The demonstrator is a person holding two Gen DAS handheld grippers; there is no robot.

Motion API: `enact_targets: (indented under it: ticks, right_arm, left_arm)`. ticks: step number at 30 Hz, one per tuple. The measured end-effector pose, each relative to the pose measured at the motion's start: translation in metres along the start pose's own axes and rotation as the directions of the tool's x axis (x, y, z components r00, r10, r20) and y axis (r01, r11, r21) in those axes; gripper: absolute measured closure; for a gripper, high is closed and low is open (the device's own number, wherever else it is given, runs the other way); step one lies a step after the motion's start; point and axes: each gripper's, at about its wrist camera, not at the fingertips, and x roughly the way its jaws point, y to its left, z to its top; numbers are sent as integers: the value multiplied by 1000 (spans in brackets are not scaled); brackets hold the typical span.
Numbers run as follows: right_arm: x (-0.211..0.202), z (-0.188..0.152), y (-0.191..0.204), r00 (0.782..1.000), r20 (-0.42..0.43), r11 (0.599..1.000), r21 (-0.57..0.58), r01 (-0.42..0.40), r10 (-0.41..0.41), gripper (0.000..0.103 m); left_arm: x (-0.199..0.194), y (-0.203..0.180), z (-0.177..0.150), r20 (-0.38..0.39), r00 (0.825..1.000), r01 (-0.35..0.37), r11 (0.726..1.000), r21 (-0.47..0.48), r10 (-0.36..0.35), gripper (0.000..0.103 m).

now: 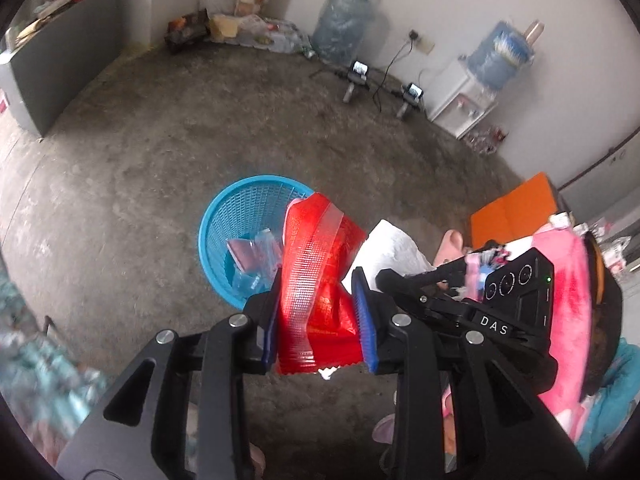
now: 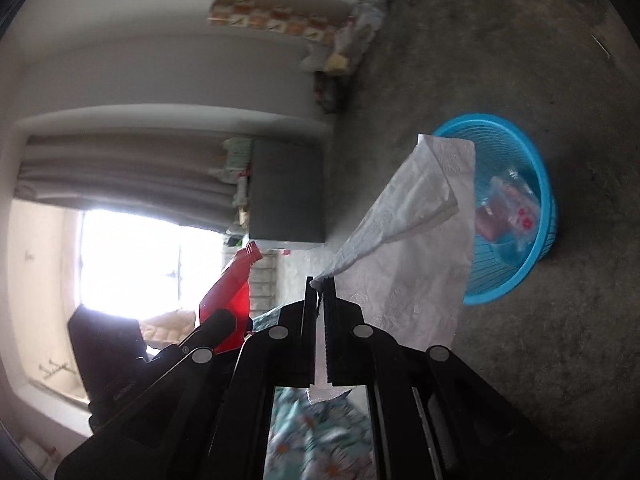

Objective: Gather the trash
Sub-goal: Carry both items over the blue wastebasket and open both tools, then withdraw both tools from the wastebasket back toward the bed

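Concrete floor point(image 1: 160, 152); L hand-held gripper point(image 1: 320, 316) clamps red wrapper point(image 1: 316, 264), R hand-held gripper point(image 2: 319, 284) pinches tissue point(image 2: 416, 216).

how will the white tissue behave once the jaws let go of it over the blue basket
The white tissue drapes in limp folds from the shut right gripper, so it is probably floppy and very light. Released, it would likely flutter rather than drop straight, and might catch the blue basket rim.
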Motion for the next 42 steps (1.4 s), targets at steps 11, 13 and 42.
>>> enact_targets:
  ticks: [11,13,42]
  right_arm:
    - [77,59,-79,987,-46,972,170,160,-154,83]
    - [91,62,-94,976,-81,955,206,214,-201,65]
    - [13,-38,109,962,57,904,-332,270,-267,22]
  left_arm:
    - [87,16,36,-46,991,-128,991,-32,127,49]
    - [90,22,37,-51,990,-137,989,-61,134,49]
    - [-204,-21,-40,412,901,-126,991,-46,133,22]
